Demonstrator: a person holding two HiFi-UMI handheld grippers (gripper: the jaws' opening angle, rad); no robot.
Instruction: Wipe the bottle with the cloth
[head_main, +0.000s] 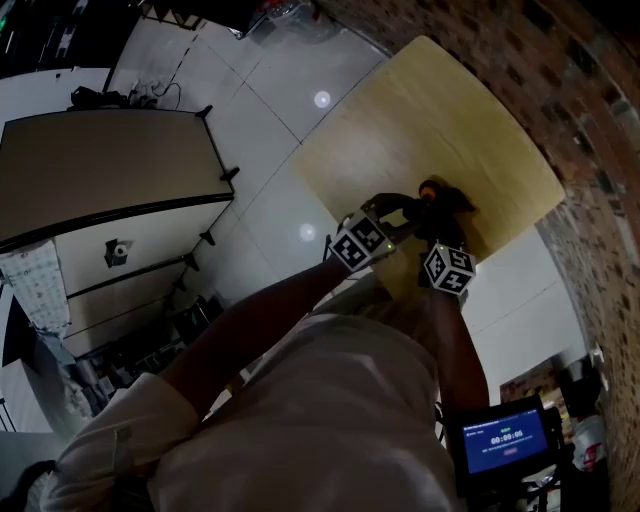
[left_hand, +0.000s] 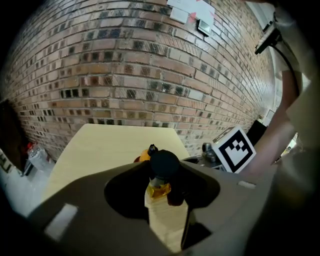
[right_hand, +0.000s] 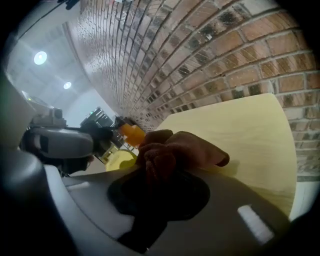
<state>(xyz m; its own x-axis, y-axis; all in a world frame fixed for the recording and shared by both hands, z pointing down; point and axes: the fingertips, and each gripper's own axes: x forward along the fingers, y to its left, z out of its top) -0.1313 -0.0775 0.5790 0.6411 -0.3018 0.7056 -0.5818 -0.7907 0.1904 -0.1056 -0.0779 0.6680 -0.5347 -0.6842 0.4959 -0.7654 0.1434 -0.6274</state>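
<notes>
One pale wooden bench (head_main: 450, 110) stands against a brick wall. Two hand-held grippers work over its edge nearest the person. The left hand-held gripper (head_main: 405, 208) pinches the one bottle (left_hand: 165, 220), which has a black cap, amber contents and a pale label too blurred to read. The right hand-held gripper (right_hand: 160, 190) pinches the one cloth (right_hand: 180, 152), a bunched reddish-brown wad just beside the bottle. At the person's side, one small blue screen (head_main: 505, 438) shows digits too small to read.
</notes>
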